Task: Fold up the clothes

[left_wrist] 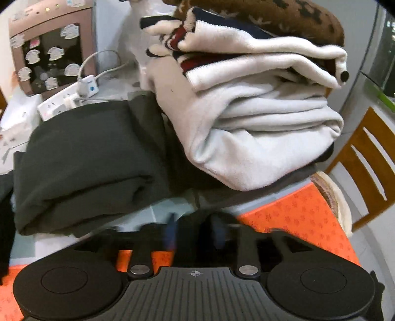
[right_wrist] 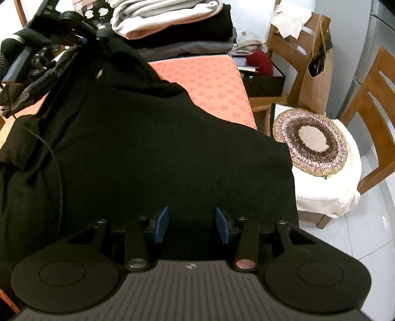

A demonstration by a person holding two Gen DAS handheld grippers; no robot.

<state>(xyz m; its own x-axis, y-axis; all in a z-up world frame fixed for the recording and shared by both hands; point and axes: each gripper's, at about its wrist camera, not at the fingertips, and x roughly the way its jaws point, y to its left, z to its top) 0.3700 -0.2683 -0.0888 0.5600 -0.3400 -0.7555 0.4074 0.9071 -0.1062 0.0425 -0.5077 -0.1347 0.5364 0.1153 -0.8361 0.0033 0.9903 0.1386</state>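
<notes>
Table (right_wrist: 222,81): covered with an orange cloth printed with small flowers; bare at the right edge in both views.

Black garment (right_wrist: 160,153): spread over the near part of the table, its far left corner bunched up towards the left gripper as seen in the right wrist view.

Right gripper (right_wrist: 192,224): above the near edge of the black garment, blue pads parted about halfway, nothing between them; whether the pads touch the cloth cannot be told.

Left gripper (left_wrist: 195,232): fingers motion-blurred in its own view, standing apart with a gap, nothing seen between them. In the right wrist view its dark body (right_wrist: 61,24) sits at the upper left, next to the raised corner of the black garment; whether it touches the cloth cannot be told.

Dark grey folded garment (left_wrist: 86,160): on the table, left of the pile, touching it.

Pile of folded clothes (left_wrist: 259,118): white fleece at the bottom, a white knit with navy and red stripes above, a brown patterned item (left_wrist: 284,17) on top.

Power strip (left_wrist: 66,98): white, with a plugged cable, behind the grey garment.

Pink appliance (left_wrist: 51,47): far left, with stickers on its dark front.

Wooden chair (right_wrist: 370,103): right of the table, with a round crocheted mat (right_wrist: 311,143) on its white seat cover.

Brown paper bag (right_wrist: 316,74): on a second chair further back.
</notes>
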